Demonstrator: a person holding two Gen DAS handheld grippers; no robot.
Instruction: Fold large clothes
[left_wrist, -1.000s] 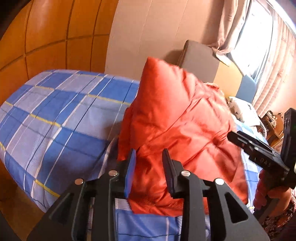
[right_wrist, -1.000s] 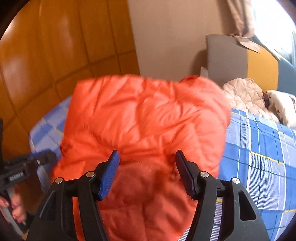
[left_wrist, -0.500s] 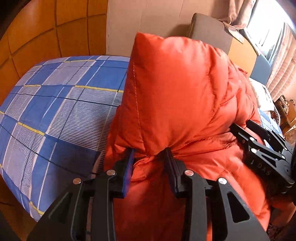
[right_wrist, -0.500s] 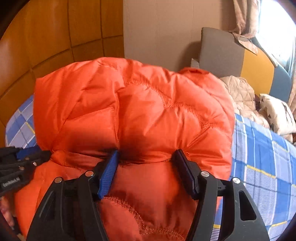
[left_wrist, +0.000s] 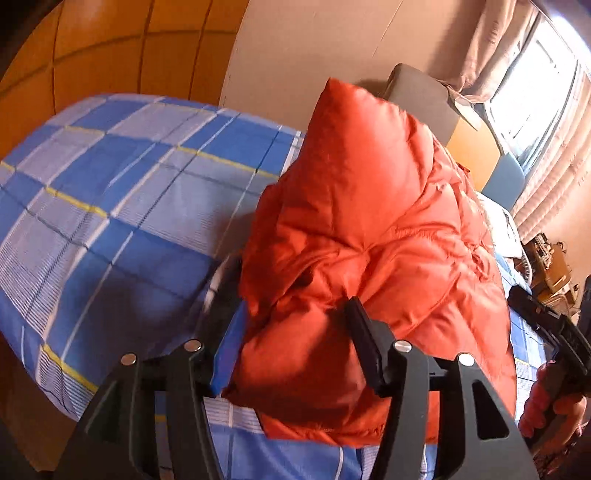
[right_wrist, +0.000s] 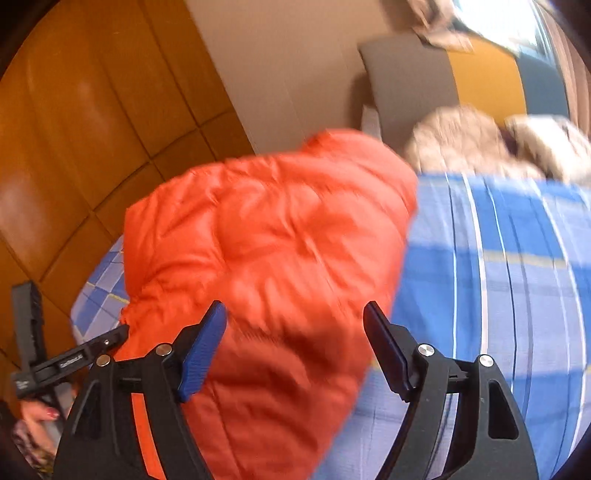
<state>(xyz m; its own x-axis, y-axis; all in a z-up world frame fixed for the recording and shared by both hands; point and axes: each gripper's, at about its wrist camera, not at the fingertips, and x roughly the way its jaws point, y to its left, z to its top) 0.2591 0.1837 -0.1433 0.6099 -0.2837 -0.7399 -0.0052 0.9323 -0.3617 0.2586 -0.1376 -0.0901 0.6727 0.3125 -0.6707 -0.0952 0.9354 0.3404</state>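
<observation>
An orange puffer jacket (left_wrist: 369, 236) lies bunched in a heap on the blue checked bed sheet (left_wrist: 110, 206). My left gripper (left_wrist: 291, 339) is open, its jaws set wide either side of the jacket's near edge, not pinching it. In the right wrist view the jacket (right_wrist: 266, 251) is blurred by motion. My right gripper (right_wrist: 295, 347) is open, with the jacket's near part between its fingers and no grip on it. The right gripper (left_wrist: 546, 332) shows at the right edge of the left wrist view, and the left gripper (right_wrist: 70, 362) at the lower left of the right wrist view.
Wooden wall panels (left_wrist: 92, 44) and a beige wall stand behind the bed. A grey and yellow headboard (right_wrist: 443, 85) is at the far end, with beige bedding (right_wrist: 480, 144) piled below it. A curtained window (left_wrist: 535, 92) is at the right. The bed edge (left_wrist: 55, 369) is near left.
Both grippers have opened wider and pulled back from the jacket. The raised fold of the jacket has dropped and the heap now sits lower on the bed. The right view swings fast.
</observation>
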